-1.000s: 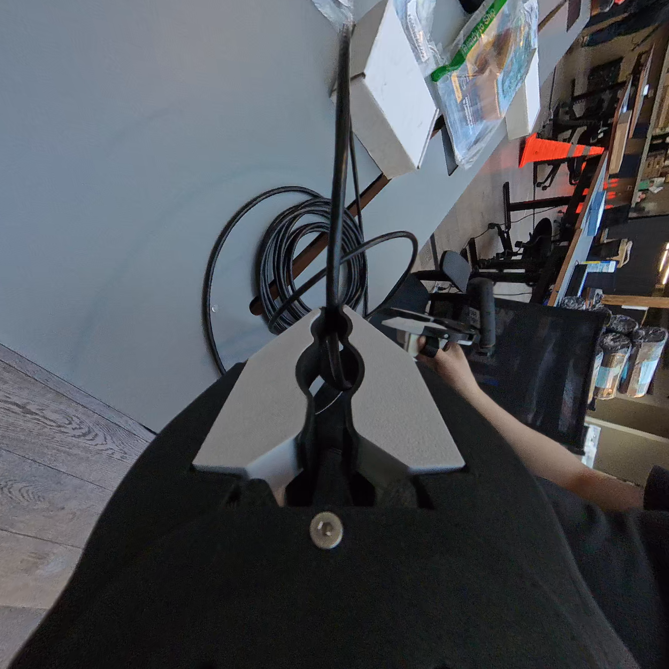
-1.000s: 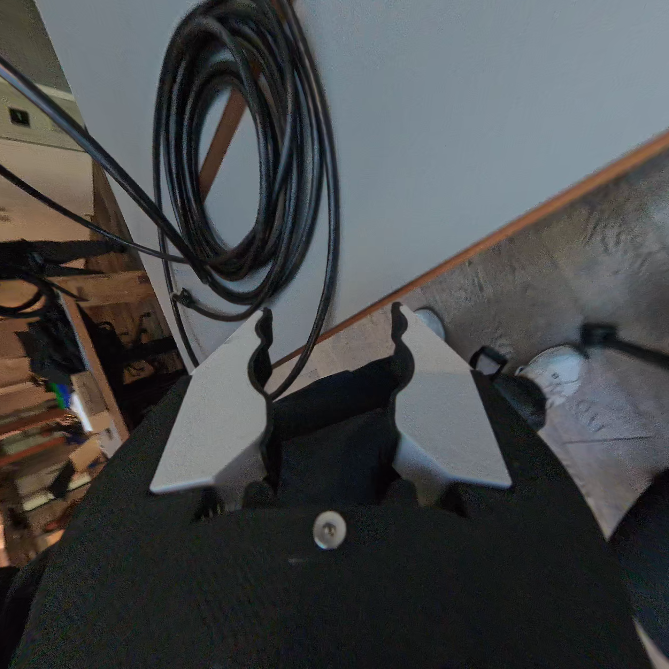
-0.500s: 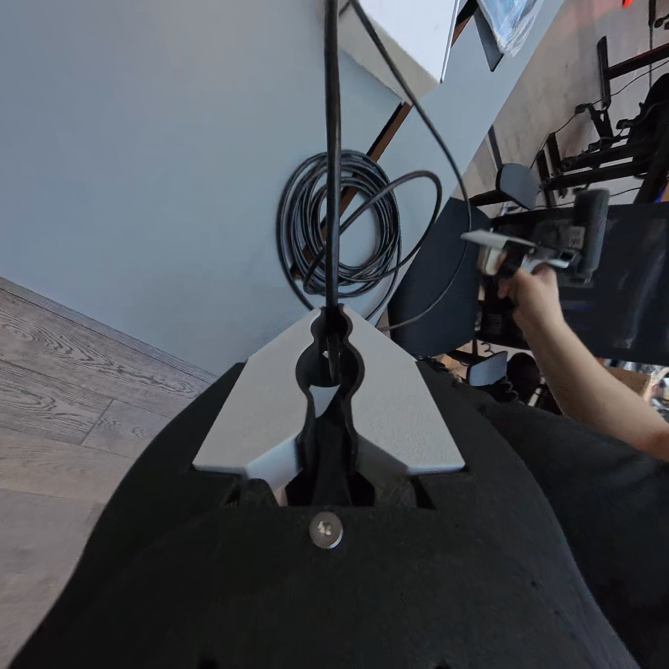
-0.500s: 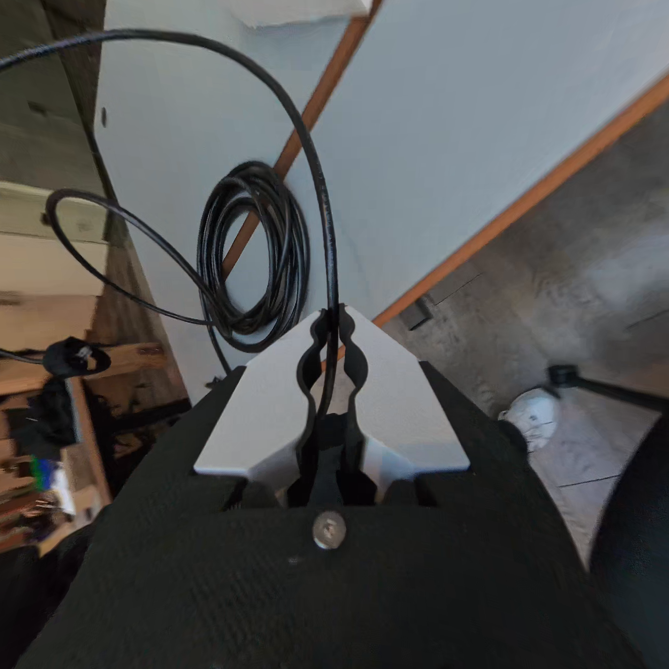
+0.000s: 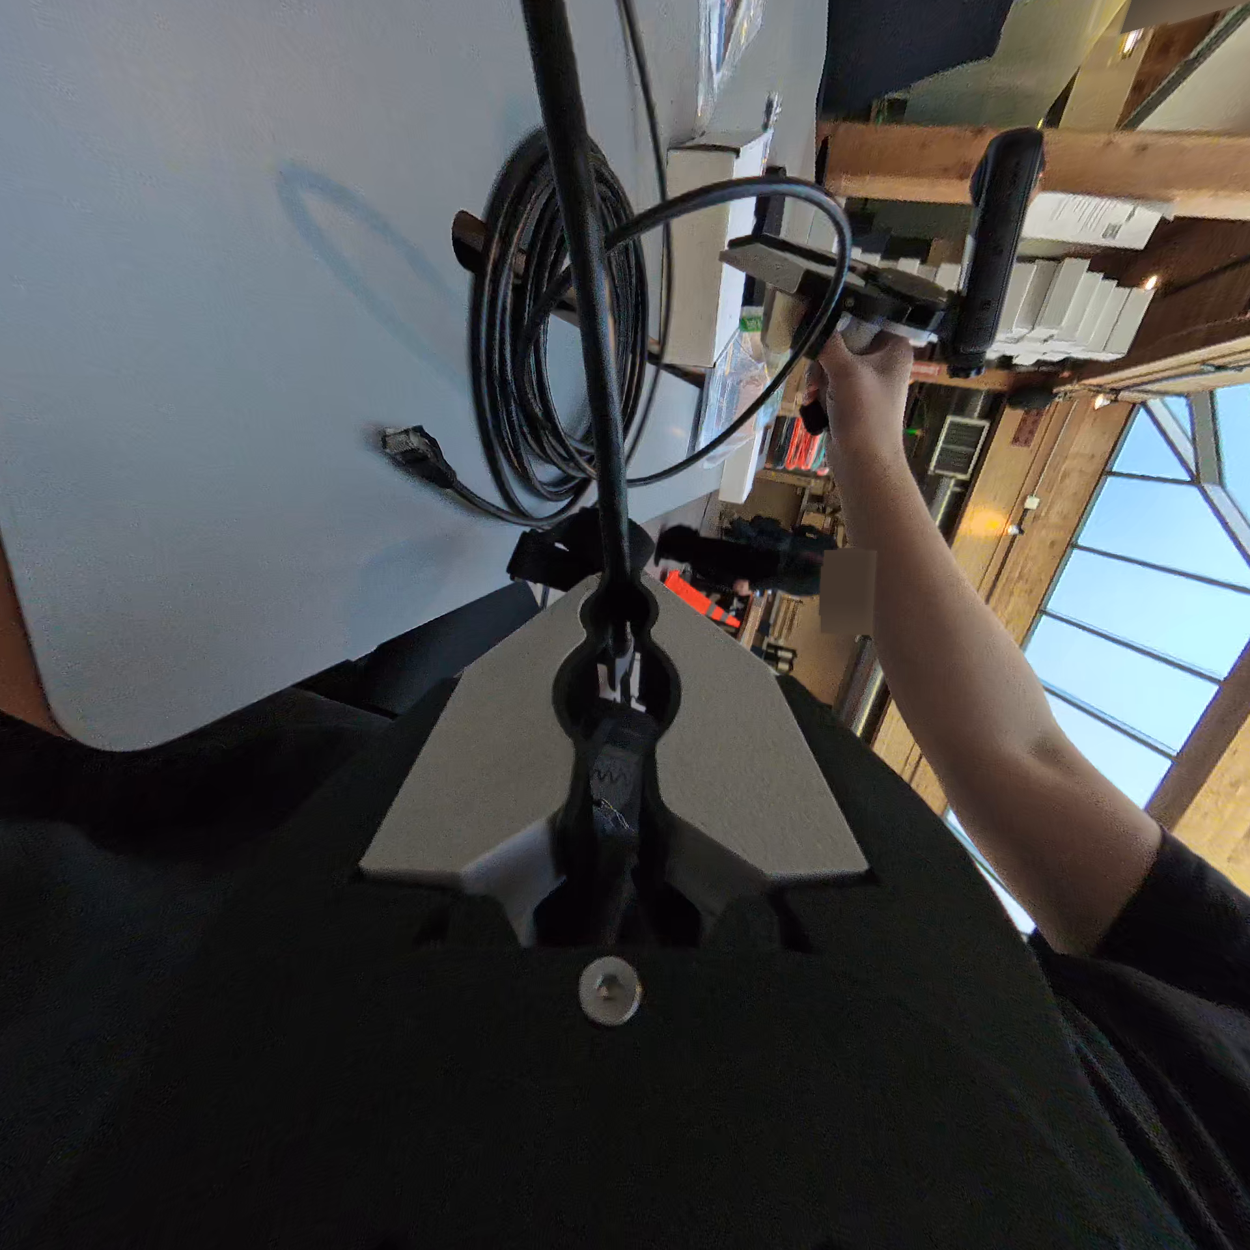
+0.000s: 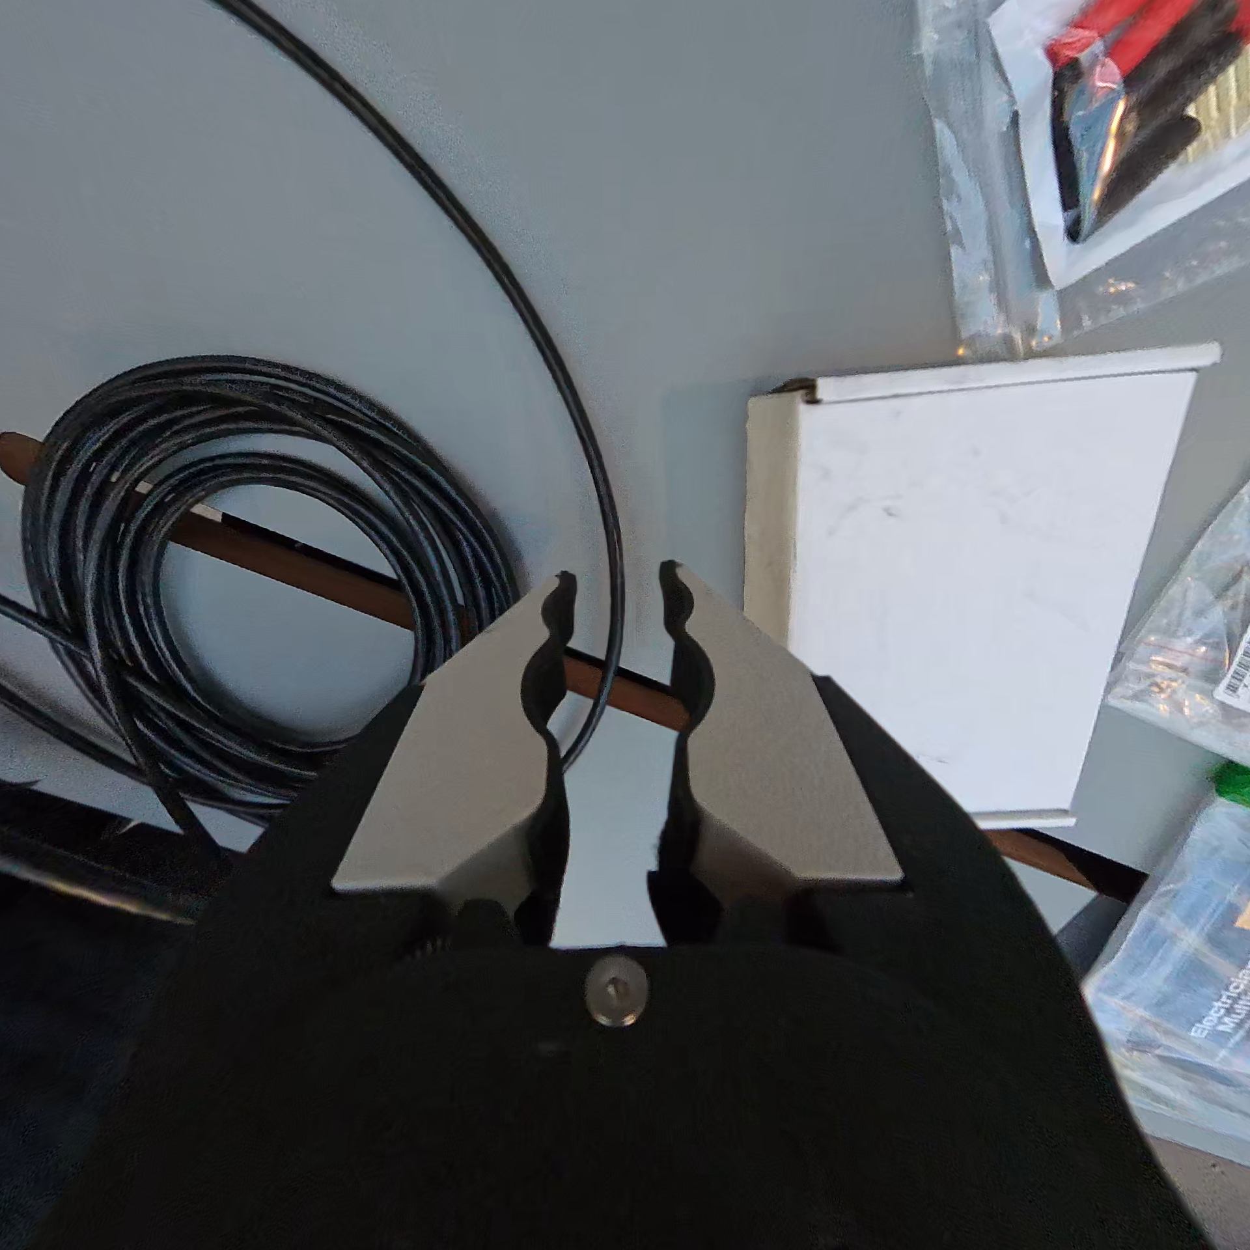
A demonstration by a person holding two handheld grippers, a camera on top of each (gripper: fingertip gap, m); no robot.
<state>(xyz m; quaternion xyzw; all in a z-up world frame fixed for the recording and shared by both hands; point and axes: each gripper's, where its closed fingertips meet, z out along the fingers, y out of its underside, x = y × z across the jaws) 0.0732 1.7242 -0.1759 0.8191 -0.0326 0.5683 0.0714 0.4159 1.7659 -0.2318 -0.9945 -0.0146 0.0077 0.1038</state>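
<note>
My left gripper (image 5: 619, 598) is shut on a black cable (image 5: 575, 223) that runs straight up from its fingertips. A coil of the same cable (image 5: 504, 352) lies on the grey table (image 5: 203, 270), with a black plug end (image 5: 412, 450) beside it. My right gripper (image 6: 617, 575) is open above the table. One loose strand of the cable (image 6: 595, 487) arcs down between its parted fingers without being pinched. The coil (image 6: 81, 473) lies to its left. In the left wrist view the right gripper (image 5: 737, 257) is held by a hand (image 5: 866, 365) beyond the coil.
A white flat box (image 6: 947, 575) lies on the table just right of the right gripper. Clear plastic bags of parts (image 6: 1116, 135) and a bagged booklet (image 6: 1184, 1048) lie further right. A brown seam (image 6: 304, 575) crosses the table under the coil. Wooden shelves (image 5: 1082, 176) stand behind. There is about 35 cm between the tips of the two grippers.
My right gripper was shut on the cable strand half a second ago and has opened, swinging over the table towards the white box. My left gripper keeps its hold and has tilted.
</note>
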